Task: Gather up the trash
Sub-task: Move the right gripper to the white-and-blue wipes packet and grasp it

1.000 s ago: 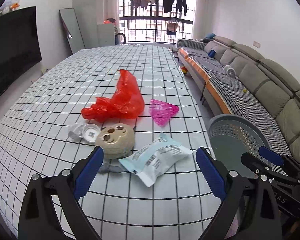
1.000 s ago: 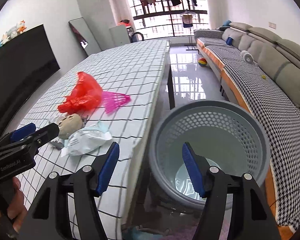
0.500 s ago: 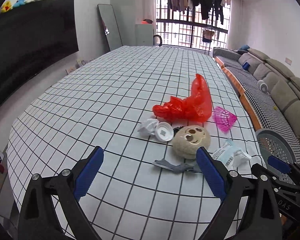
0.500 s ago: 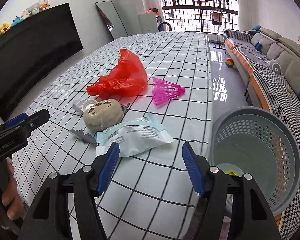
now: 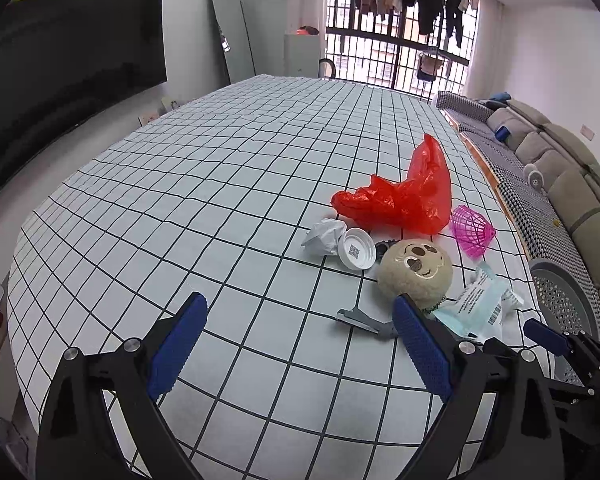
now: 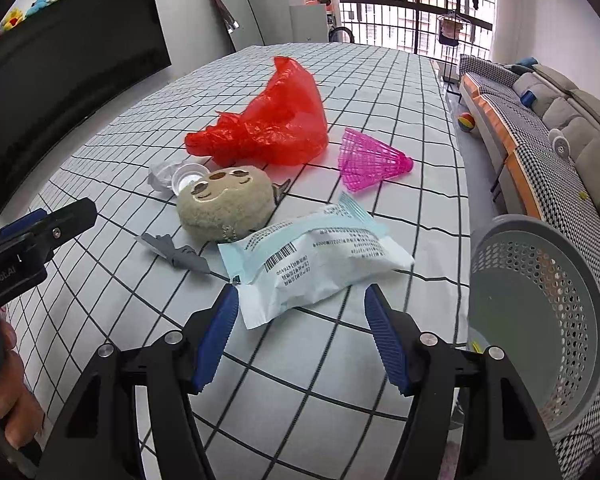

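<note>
- Left gripper: jaws apart, holding nothing, above the table.
- Right gripper: jaws apart, just short of the wrapper.
- Wrapper lies near the table's right edge, beside the basket.

I see white walls, a dark television on my left and a grey sofa on my right. Daylight enters a barred window beyond the checked tabletop, with clothes hanging above it.

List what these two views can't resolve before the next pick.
- Grey perforated plastic basket: right wrist view cuts off its far side; bottom contents unclear.
- Dark item behind the round beige plush toy: mostly hidden, left wrist view.
- White-and-blue printed plastic packet: text too small, right wrist view.
</note>
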`<state>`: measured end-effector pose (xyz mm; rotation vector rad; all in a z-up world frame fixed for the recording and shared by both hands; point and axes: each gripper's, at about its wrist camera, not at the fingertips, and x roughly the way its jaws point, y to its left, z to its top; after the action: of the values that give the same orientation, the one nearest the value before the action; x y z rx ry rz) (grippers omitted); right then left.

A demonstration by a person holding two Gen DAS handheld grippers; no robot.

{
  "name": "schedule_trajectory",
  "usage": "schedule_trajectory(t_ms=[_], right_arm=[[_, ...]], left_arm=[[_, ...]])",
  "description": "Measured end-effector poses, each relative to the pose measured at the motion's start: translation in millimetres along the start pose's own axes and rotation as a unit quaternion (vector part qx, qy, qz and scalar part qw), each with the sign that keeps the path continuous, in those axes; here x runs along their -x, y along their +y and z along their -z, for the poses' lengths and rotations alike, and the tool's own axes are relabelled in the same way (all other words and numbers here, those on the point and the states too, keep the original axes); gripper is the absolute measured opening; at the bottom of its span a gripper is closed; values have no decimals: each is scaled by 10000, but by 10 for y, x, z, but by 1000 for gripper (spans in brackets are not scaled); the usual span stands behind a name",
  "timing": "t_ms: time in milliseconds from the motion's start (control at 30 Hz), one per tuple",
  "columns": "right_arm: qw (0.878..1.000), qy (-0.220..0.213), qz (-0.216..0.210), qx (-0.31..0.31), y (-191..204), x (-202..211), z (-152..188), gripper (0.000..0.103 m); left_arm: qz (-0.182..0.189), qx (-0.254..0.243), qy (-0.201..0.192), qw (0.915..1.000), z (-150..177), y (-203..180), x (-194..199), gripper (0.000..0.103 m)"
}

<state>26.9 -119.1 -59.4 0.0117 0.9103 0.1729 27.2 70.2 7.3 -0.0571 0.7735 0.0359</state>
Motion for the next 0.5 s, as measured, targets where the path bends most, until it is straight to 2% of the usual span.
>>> schedule_trajectory(t_ms=[300,500], right_arm=[[9976,13,423,-555,-531,83,71,63],[9977,-215,384,-521,-567,280,17,63]], left_arm=[[133,-76,133,9998,36,-90,-94,92],[161,-102,154,9997,30,-117,-126,92]])
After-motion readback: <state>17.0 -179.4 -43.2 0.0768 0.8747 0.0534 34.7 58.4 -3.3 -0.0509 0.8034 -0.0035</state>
